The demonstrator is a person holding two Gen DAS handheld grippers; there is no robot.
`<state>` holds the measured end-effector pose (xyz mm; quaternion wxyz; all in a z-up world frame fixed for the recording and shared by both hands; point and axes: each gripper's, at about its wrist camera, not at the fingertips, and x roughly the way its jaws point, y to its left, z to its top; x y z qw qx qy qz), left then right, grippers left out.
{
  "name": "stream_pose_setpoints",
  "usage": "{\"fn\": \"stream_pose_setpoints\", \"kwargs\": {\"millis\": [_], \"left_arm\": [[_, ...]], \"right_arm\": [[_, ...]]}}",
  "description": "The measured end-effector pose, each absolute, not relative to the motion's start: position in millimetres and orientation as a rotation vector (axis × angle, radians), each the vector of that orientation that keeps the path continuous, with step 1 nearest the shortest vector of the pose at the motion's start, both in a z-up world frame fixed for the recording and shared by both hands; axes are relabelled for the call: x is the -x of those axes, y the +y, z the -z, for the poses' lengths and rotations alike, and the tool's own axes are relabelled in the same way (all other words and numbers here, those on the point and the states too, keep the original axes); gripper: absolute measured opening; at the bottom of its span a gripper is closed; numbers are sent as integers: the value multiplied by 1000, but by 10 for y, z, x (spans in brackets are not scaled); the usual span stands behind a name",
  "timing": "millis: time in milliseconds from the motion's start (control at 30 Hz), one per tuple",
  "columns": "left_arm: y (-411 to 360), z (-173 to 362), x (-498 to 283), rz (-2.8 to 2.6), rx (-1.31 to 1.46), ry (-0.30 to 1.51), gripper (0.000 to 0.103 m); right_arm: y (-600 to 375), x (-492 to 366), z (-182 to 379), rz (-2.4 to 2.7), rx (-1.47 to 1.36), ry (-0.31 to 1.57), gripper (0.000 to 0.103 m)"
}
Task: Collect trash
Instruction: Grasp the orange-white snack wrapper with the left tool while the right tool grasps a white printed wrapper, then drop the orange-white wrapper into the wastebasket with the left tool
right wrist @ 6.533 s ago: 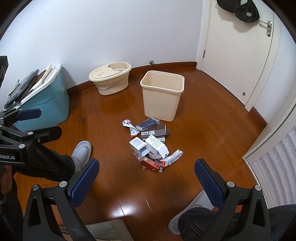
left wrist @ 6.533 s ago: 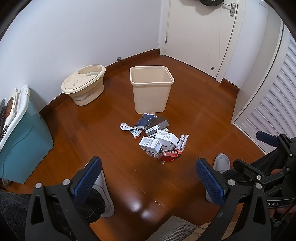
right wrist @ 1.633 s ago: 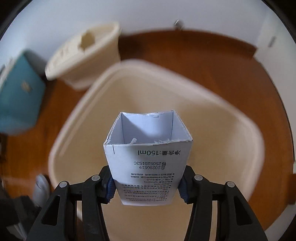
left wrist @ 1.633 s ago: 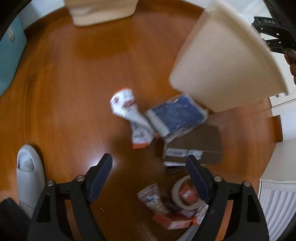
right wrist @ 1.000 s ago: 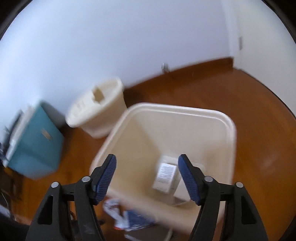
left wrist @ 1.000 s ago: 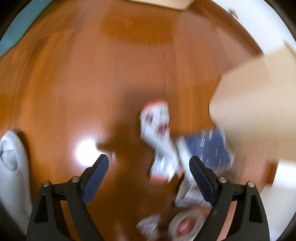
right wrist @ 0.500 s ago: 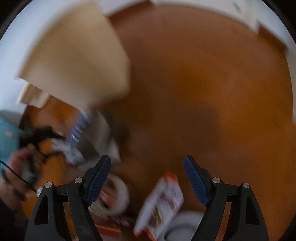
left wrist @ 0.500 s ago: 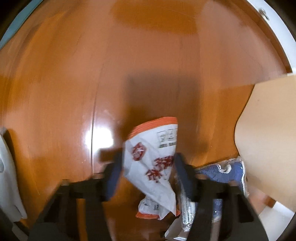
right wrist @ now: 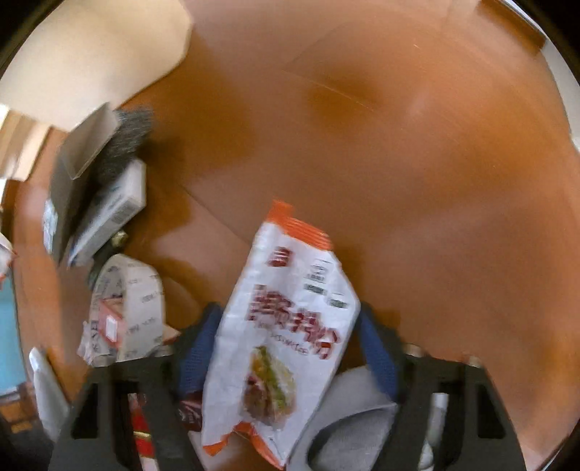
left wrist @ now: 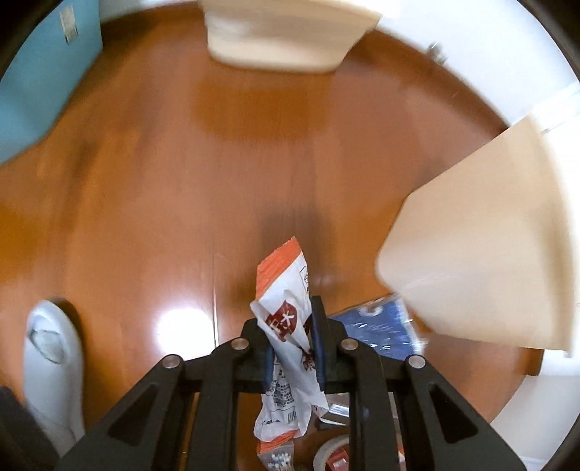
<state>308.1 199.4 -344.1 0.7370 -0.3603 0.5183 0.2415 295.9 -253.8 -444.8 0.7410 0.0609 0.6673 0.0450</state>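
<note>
My left gripper [left wrist: 293,338] is shut on a crumpled white and orange snack wrapper [left wrist: 286,319], held above the wooden floor. The beige waste bin [left wrist: 485,261] stands to its right. My right gripper [right wrist: 288,347] has its blue pads on both sides of a flat white and orange snack packet [right wrist: 286,337]; the view is blurred, and the pads sit at the packet's edges. More trash lies left of it: a tape roll [right wrist: 134,308], a white box [right wrist: 108,213] and a grey box [right wrist: 78,159]. A blue packet [left wrist: 377,326] lies by the bin.
A beige mop bucket [left wrist: 286,32] stands at the far wall and a teal storage box [left wrist: 40,72] at the far left. A grey slipper [left wrist: 50,362] is on the floor at the lower left. The bin also shows at the upper left of the right wrist view [right wrist: 90,54].
My left gripper closed on the snack wrapper and lifted it. My right gripper dropped the white carton into the bin, swung down to the pile and closed around the snack packet.
</note>
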Motion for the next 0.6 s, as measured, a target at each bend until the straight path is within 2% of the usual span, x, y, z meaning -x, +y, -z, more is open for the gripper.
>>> {"fn": "stream_pose_setpoints", "kwargs": {"millis": [67,200,467,600], "left_arm": [[2035,3055,-3076,-518,768,1062,16],[1875,2360,-3214,-418,721,937,16],[1539,1608,-3658,-246,601,871,16],[1460,1650,-3770,-208,573,904,16]], "right_arm": [[-2394,-2989,4416,-151,-138,1463,26],[-2342,-2974,4295,-186,-123,1430,14],[-2525,-2986,3888,-183,-161,1312,10],[-2624,-2977,3827,-177,-181,1286,9]]}}
